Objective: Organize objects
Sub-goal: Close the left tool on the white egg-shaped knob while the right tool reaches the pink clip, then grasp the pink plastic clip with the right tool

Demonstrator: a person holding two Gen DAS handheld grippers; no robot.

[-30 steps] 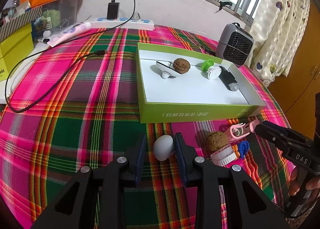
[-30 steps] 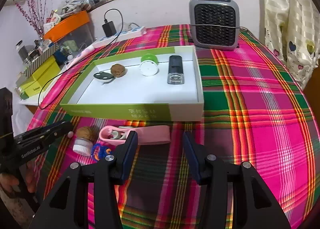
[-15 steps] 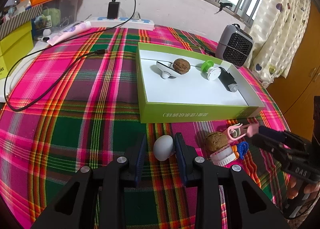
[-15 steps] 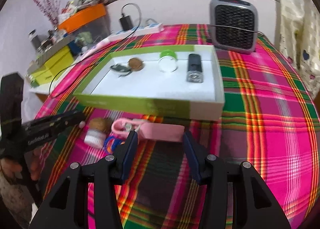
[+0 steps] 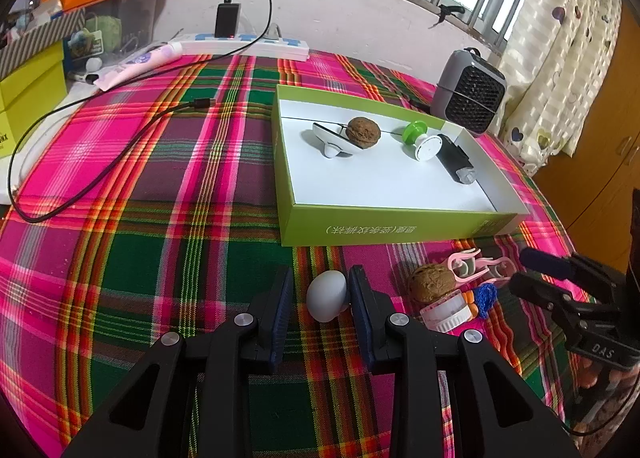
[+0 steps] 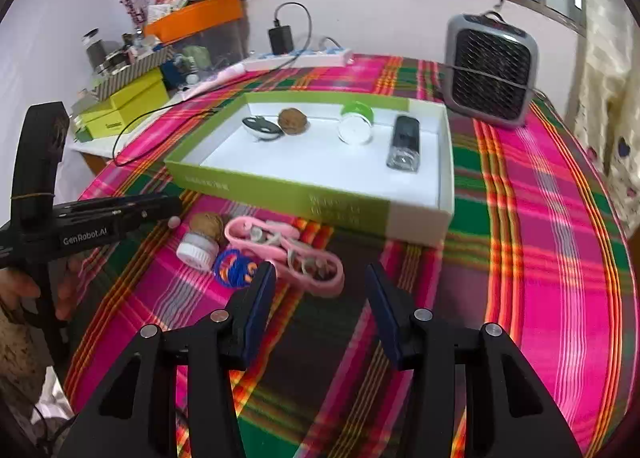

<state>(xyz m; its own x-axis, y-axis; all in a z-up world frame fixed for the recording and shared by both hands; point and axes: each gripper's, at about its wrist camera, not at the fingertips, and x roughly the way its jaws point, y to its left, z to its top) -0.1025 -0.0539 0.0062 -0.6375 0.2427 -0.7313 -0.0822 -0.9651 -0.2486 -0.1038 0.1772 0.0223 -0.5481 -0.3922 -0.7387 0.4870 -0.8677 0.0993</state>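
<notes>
A pale egg-shaped piece [image 5: 326, 296] lies on the plaid cloth between the fingers of my left gripper [image 5: 320, 278]. It touches the right pad, and cloth shows between it and the left pad. To its right lie a walnut [image 5: 430, 282], a white-capped jar [image 5: 446, 312], a blue and orange tuft [image 5: 482, 298] and a pink clip [image 5: 478, 268]. My right gripper [image 6: 320, 278] stands open with nothing between its fingers, just short of the pink clip [image 6: 288, 254]. The green box [image 5: 384, 225] holds a walnut [image 5: 363, 131], a white scoop-shaped piece, a green-topped jar and a black lighter-shaped piece.
A grey heater [image 6: 490, 69] stands behind the box at the right. A power strip [image 5: 244, 45] with a charger and a black cable [image 5: 100, 149] lies at the back left. Yellow boxes and an orange bin crowd the far left edge. A hand [image 6: 24, 290] holds the left gripper.
The right gripper has rolled, so its view tilts, and it has shifted a little toward the pink clip. The left gripper and the egg-shaped piece have not moved.
</notes>
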